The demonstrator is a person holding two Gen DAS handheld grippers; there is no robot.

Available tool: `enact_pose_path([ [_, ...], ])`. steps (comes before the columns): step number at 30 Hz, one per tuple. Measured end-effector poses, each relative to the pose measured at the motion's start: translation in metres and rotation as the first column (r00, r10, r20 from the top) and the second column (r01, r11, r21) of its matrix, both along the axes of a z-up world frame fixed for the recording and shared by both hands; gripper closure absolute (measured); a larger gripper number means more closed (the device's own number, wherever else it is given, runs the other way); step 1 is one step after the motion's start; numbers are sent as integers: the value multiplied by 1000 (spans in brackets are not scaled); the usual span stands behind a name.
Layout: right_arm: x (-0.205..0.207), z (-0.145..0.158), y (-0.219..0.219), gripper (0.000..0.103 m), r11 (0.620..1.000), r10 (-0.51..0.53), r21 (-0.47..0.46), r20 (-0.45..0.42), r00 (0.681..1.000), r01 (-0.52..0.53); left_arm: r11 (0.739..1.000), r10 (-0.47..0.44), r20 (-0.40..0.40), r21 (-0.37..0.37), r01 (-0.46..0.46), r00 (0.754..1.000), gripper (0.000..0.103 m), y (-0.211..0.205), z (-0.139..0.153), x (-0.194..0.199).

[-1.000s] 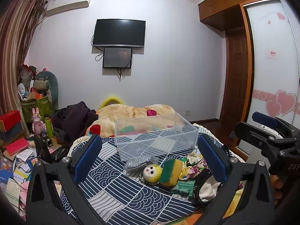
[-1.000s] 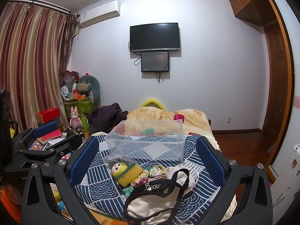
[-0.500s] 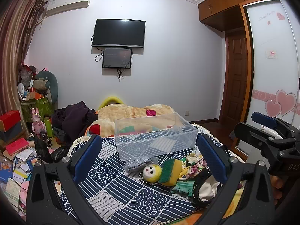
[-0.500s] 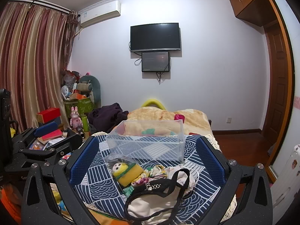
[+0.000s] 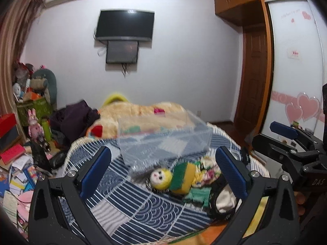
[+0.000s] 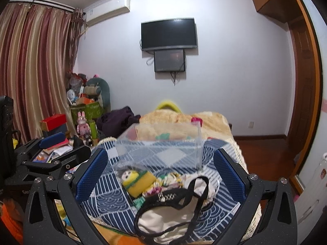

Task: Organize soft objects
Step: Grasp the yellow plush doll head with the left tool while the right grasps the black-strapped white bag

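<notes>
A clear plastic box (image 5: pixel 163 138) (image 6: pixel 161 147) stands empty on the blue patterned quilt (image 5: pixel 126 200). In front of it lies a pile of soft things: a yellow-headed doll (image 5: pixel 160 178) (image 6: pixel 129 176), a green and yellow sponge (image 5: pixel 181 177) (image 6: pixel 141 183), floral cloth (image 5: pixel 208 172) (image 6: pixel 163 183), a green cloth (image 5: pixel 197 197) and a cream bag with black straps (image 6: pixel 173 214) (image 5: pixel 222 202). My left gripper (image 5: pixel 163 173) is open above the quilt, short of the pile. My right gripper (image 6: pixel 161 173) is open over the bag and empty.
A beige blanket (image 5: pixel 139 112) and dark clothes (image 5: pixel 75 120) lie behind the box. Boxes, books and toys (image 5: pixel 18 153) crowd the floor at left. A wooden door (image 5: pixel 253 77) and wardrobe stand at right. Each gripper shows in the other's view, the right one (image 5: pixel 290 143) and the left one (image 6: pixel 53 151).
Both views have tilted down and drawn slightly closer to the pile, with motion blur. Both grippers stay open and empty.
</notes>
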State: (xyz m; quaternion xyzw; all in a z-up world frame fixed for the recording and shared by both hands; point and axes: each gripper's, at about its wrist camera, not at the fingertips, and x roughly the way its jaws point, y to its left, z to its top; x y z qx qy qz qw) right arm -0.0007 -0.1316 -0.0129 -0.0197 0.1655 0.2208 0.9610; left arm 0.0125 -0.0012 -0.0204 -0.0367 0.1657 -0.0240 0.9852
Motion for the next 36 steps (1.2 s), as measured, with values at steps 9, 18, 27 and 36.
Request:
enact_pose_path([
  [9,15,-36,-15,1,999,-19,-47,-150,988,12,998,-20,-184,-57,10,983,28,8,-44,40],
  [18,32,-57,-21,32,999,-20,-38,-257,966,11,995,-44,-271,-93,20,962,50,14,-68,70],
  [27,40,-66,-19,68,999,-24,-53,-280,960,9,990,-93,-328,-132,51,940,59,14,-82,103],
  [36,44,-66,-22,93,999,-32,-34,-277,960,24,988,-107,-365,-146,57,925,62,11,-93,118],
])
